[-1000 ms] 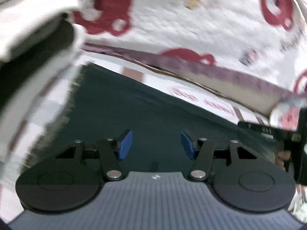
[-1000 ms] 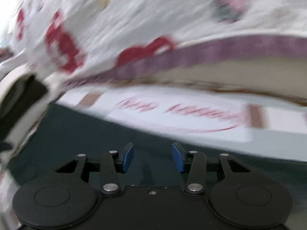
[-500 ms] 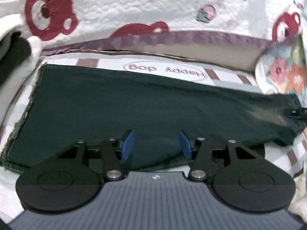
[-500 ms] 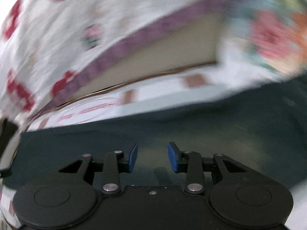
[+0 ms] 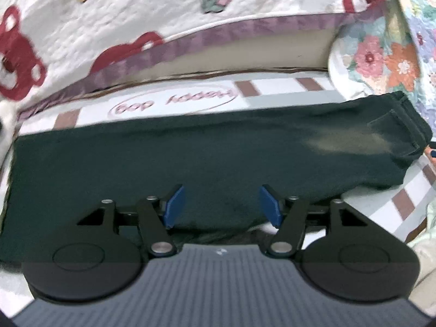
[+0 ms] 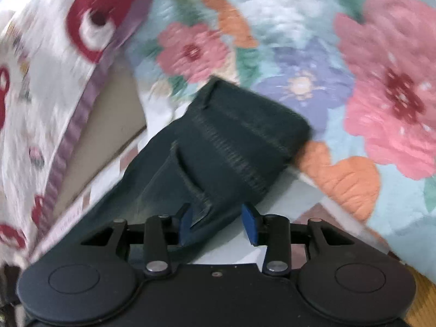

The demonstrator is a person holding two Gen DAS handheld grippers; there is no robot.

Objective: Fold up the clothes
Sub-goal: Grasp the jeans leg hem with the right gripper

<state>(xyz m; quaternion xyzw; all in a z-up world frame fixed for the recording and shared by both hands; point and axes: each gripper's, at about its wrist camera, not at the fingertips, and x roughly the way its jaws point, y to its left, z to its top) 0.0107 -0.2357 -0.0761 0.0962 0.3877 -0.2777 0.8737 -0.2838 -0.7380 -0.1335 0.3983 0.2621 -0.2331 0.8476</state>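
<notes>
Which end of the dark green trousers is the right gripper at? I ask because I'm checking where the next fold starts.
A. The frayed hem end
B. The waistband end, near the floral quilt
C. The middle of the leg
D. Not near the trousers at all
B: in the right wrist view the open right gripper sits at the ribbed waistband of the dark green trousers, beside the floral quilt.

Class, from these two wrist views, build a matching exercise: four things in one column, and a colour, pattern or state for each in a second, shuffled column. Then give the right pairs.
Things
1. trousers
2. quilt
3. bear blanket
4. left gripper

Descriptions
A. white with red bears
B. open, holding nothing
C. dark green, lying flat
D. floral, pink and orange

Pairs: 1-C, 2-D, 3-A, 4-B
</notes>
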